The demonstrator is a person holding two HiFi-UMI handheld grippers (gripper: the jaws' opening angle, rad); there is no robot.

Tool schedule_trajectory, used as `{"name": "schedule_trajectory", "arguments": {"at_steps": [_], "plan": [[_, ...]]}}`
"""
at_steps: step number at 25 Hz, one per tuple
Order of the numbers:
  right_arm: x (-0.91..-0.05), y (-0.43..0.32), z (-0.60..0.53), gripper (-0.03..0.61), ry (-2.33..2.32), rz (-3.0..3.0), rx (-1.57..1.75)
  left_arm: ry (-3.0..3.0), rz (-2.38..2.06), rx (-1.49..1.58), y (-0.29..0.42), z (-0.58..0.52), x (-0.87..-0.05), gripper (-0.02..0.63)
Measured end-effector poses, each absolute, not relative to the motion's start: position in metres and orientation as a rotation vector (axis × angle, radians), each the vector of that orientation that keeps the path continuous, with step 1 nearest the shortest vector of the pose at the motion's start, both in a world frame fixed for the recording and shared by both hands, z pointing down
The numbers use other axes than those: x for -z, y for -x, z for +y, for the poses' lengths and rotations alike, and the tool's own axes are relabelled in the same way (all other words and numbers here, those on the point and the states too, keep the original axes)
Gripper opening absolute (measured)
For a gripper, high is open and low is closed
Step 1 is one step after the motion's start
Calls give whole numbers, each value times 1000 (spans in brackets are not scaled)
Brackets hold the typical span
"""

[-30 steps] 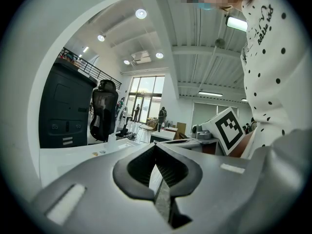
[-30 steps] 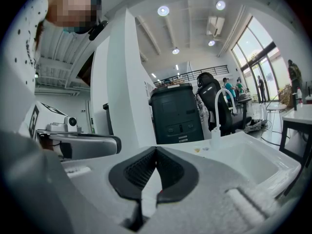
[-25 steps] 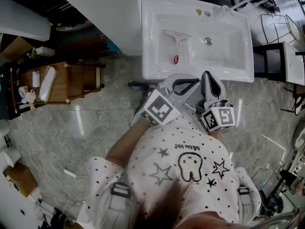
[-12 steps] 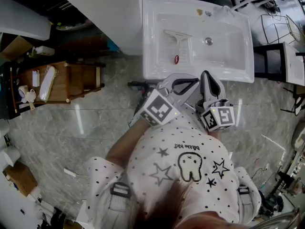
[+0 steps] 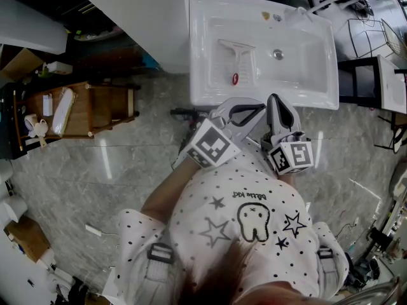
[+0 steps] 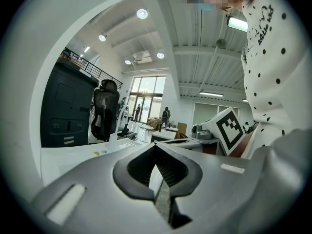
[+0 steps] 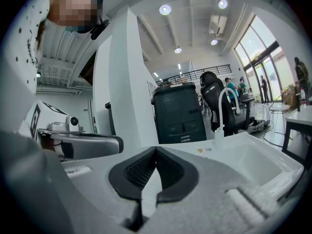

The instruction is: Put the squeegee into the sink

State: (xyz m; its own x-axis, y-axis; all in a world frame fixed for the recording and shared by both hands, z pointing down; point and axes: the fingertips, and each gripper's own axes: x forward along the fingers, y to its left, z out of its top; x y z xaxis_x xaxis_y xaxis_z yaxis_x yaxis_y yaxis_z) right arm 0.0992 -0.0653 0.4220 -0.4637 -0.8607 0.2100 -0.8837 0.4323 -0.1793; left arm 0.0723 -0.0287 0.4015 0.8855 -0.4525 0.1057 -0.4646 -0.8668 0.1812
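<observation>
The squeegee (image 5: 236,54) lies flat in the basin of the white sink (image 5: 318,88), with a red spot (image 5: 234,79) at its handle end. Both grippers hover close to my body, just short of the sink's front rim and apart from the squeegee. My left gripper (image 5: 259,106) is shut with nothing in it, its tips meeting (image 6: 156,146). My right gripper (image 5: 275,98) is beside it, also shut and empty (image 7: 156,149). The right gripper view shows the sink (image 7: 253,160) ahead to the right, but not the squeegee.
A curved faucet (image 5: 331,2) stands at the sink's back right corner. A white column (image 5: 146,18) borders the sink's left side. A wooden cart (image 5: 76,110) stands on the marble floor to the left. Black frames and a table (image 5: 381,75) stand to the right.
</observation>
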Motion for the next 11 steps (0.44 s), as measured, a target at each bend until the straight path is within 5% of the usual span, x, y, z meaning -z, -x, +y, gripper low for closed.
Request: {"name": "schedule_trajectory", "arguments": {"at_steps": [11], "plan": [[-421, -98, -67, 0, -1568, -2590, -404, -2845, -721, -89, -71, -30, -402, -3]]}}
